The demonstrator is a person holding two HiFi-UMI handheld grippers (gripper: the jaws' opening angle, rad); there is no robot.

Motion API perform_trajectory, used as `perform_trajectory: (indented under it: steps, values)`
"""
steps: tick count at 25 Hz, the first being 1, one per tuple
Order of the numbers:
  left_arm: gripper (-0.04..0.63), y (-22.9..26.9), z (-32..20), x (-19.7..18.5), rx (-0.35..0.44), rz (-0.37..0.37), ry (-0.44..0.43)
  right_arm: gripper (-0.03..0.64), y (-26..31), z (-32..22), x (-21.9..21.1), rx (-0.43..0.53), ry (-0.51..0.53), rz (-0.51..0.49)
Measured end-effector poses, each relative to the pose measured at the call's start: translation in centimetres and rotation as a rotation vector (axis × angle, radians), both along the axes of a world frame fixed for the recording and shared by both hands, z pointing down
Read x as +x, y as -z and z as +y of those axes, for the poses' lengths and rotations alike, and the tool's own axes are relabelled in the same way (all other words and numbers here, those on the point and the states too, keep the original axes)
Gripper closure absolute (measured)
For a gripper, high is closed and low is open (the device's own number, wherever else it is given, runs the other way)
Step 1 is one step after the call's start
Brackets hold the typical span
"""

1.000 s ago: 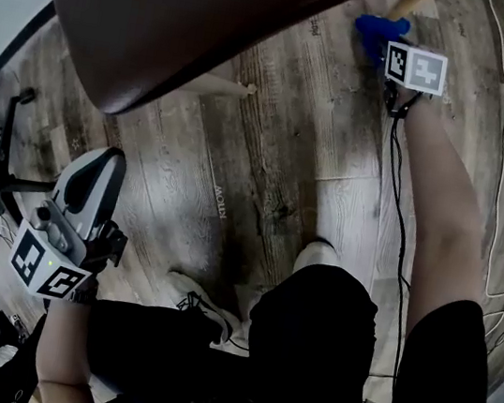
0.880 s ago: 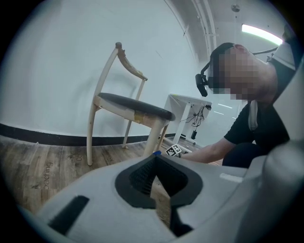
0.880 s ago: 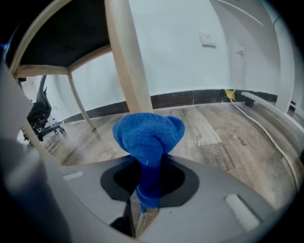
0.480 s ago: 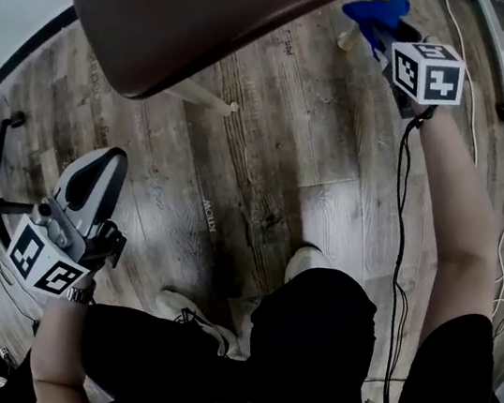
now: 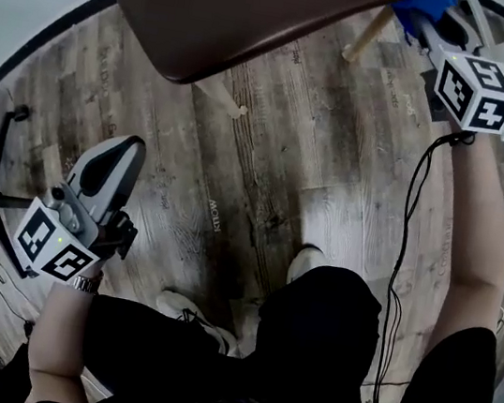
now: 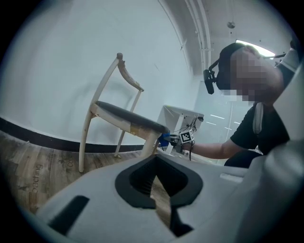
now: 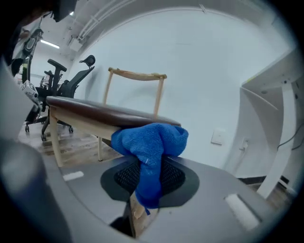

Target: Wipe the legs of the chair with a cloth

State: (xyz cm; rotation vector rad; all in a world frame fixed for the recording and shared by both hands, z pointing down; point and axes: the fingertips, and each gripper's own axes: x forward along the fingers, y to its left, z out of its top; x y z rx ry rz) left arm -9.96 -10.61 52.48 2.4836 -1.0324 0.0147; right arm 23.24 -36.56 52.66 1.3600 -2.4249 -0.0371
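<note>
Beside the top of one chair leg (image 5: pixel 367 38), just under the seat (image 5: pixel 264 8) edge, the right hand-held gripper (image 7: pixel 148 187) is clamped on a blue cloth (image 7: pixel 153 140). The cloth is bunched ahead of the jaws, probably so that a soft wad, not plastic, meets the wood. Its long axis runs vertically, with the wad uppermost and the tail hanging down between the jaws. The leg runs from seat to floor (image 5: pixel 334 161), splayed slightly outward, so wiping strokes should follow that line. The left hand-held gripper (image 5: pixel 105 168) hangs low and well apart, jaws together on nothing, apparently kept clear of the work.
</note>
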Motion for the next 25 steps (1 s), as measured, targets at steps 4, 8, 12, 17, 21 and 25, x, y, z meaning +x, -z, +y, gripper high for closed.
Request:
perform_trajectory:
  steps: [4, 8, 12, 17, 21, 25]
  values:
    - [0.597, 0.5, 0.2, -0.3, 0.013, 0.01, -0.003, 0.523, 1.2, 2.6, -0.8, 0.02, 0.028, -0.002]
    - [0.597, 1.0, 0.6, -0.9, 0.022, 0.016, 0.004, 0.523, 1.2, 4.4, -4.0, -0.018, 0.082, -0.065]
    - [0.597, 1.5, 1.1, -1.0, 0.028, 0.022, 0.003, 0.523, 1.0, 7.0, -8.7, -0.056, 0.176, -0.153]
    - [0.597, 2.2, 1.8, -1.4, 0.04, 0.012, 0.002, 0.523, 1.5, 11.0, -14.8, -0.061, 0.33, -0.189]
    - [0.597, 2.8, 2.6, -2.0, 0.048, 0.008, 0.01, 0.523, 1.2, 13.4, -18.7, -0.063, 0.404, -0.196]
    - [0.597, 3.3, 3.1, -2.4, 0.059, 0.005, 0.015, 0.523, 0.8, 15.2, -21.6, -0.045, 0.461, -0.172]
